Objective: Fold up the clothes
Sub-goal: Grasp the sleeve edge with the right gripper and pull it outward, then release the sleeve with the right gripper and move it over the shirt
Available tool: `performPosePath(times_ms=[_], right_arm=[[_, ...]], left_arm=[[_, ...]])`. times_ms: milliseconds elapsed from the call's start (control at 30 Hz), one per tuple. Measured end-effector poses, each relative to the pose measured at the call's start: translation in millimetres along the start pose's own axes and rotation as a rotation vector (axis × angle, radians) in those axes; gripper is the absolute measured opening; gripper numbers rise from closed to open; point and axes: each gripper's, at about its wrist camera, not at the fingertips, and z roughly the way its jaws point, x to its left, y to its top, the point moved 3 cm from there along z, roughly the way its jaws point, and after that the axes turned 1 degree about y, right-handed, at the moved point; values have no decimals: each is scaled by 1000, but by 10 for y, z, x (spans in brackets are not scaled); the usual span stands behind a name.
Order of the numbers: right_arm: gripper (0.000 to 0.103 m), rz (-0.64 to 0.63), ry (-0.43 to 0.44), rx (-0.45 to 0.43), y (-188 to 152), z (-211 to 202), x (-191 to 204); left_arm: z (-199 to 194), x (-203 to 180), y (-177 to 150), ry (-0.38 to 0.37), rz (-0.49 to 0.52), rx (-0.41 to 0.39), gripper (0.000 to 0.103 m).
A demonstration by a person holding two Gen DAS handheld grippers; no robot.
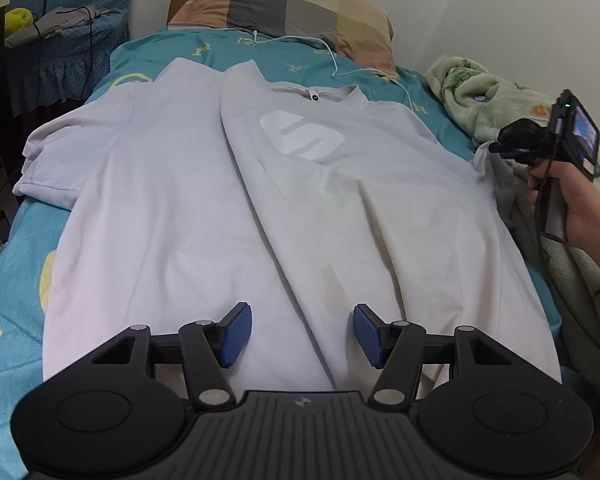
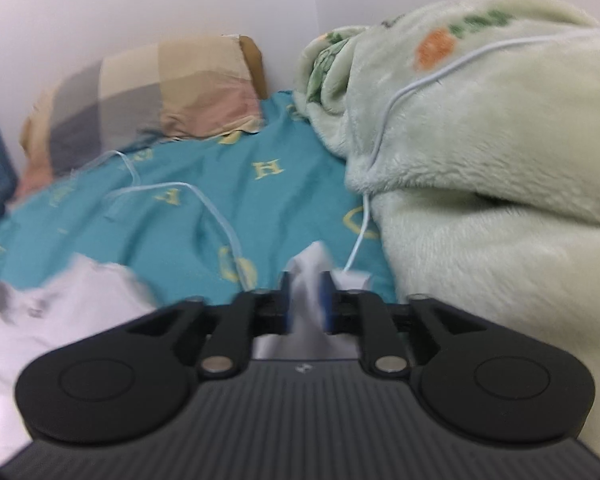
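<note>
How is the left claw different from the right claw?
The left claw is open and holds nothing; the right claw is shut on white T-shirt cloth. The left claw hovers over the shirt's bottom; the right claw is at its edge beside the green blanket. Both have blue pads.

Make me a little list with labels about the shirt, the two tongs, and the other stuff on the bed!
shirt: grey T-shirt with a white logo, lying on the teal bedsheet, one side folded over
left tongs: open, above the shirt's hem
right tongs: shut on a bunch of the shirt's fabric
pillow: checked pillow at the head of the bed
blanket: fluffy green blanket beside the shirt
cable: white cable across the sheet
</note>
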Motion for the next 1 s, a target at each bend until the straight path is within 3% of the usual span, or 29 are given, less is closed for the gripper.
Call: performPosePath(times_ms=[67,200,333,433,500,600,700,833,900,967,1000], right_arm=[[58,29,53,12,-35,-246,-22],[57,-76,112,91,-203,-843,65],[57,-158,229,315,-563,-1473,229],[57,-337,307,494,-1009,-1955,465],[56,-439,324,628,-1360,-2231,594],[56,-495,351,849,-1776,-2523,745],[56,-562,351,954,-2050,-2744,932],[55,-720,271,992,-2364,-2716,1068],[50,-790,218,1011,-2504,-2661,1089],[2,-823,199,1022,-2511,-2660,1112],[3,-866,185,1014,-2491,-2690,1131]], left_arm=[[-59,9,9,4,-3,-15,59],[-171,43,13,12,-1,-33,59],[-313,76,9,24,-7,-53,59],[-432,59,1,21,-4,-73,59],[-498,46,-18,23,1,-82,59],[-566,33,-56,28,9,-89,59],[-610,51,-84,34,9,-88,59],[-695,136,-131,43,4,-90,59],[-746,210,-157,42,-8,-92,59],[-798,281,-171,36,-25,-92,59],[-830,307,-170,27,-33,-98,59]])
